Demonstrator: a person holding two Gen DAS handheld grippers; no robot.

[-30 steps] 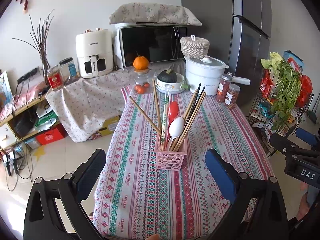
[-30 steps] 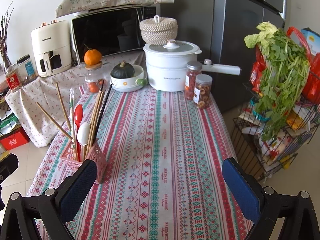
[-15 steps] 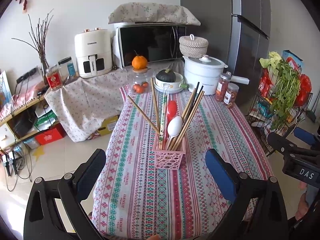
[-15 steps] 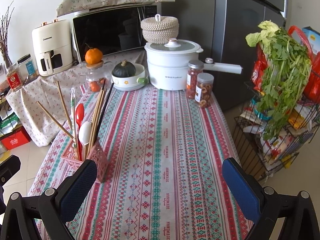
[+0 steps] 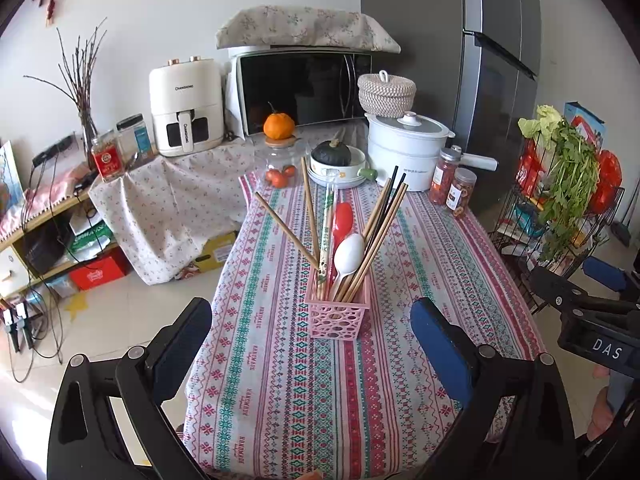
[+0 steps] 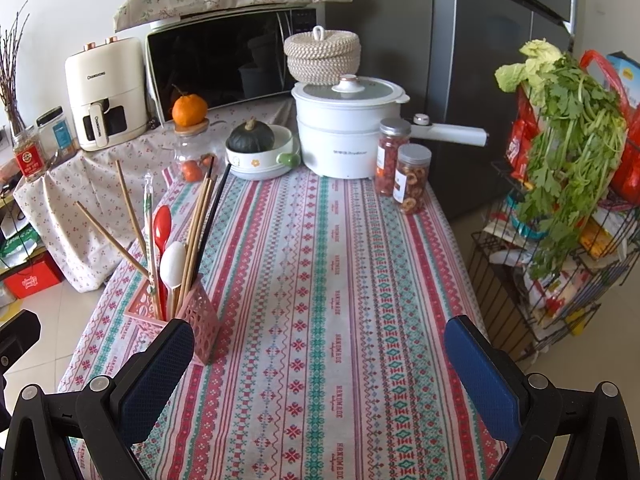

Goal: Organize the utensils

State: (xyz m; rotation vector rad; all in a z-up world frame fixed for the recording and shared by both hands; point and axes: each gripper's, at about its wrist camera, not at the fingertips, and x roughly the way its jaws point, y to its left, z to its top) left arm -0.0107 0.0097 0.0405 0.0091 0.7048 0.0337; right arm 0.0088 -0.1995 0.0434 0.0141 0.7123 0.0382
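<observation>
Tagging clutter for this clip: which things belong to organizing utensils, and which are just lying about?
Job: pink basket, chopsticks, red spoon, white spoon.

Lying about: white pot, two snack jars, squash bowl, orange.

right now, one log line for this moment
left gripper: open, empty | right gripper: open, empty | pink perforated plastic utensil basket: upright, holding chopsticks and spoons

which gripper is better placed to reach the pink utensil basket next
Probably left. The left gripper is open with the pink basket centred between its fingers. The right gripper is open too, but faces bare tablecloth, basket off to its left.
</observation>
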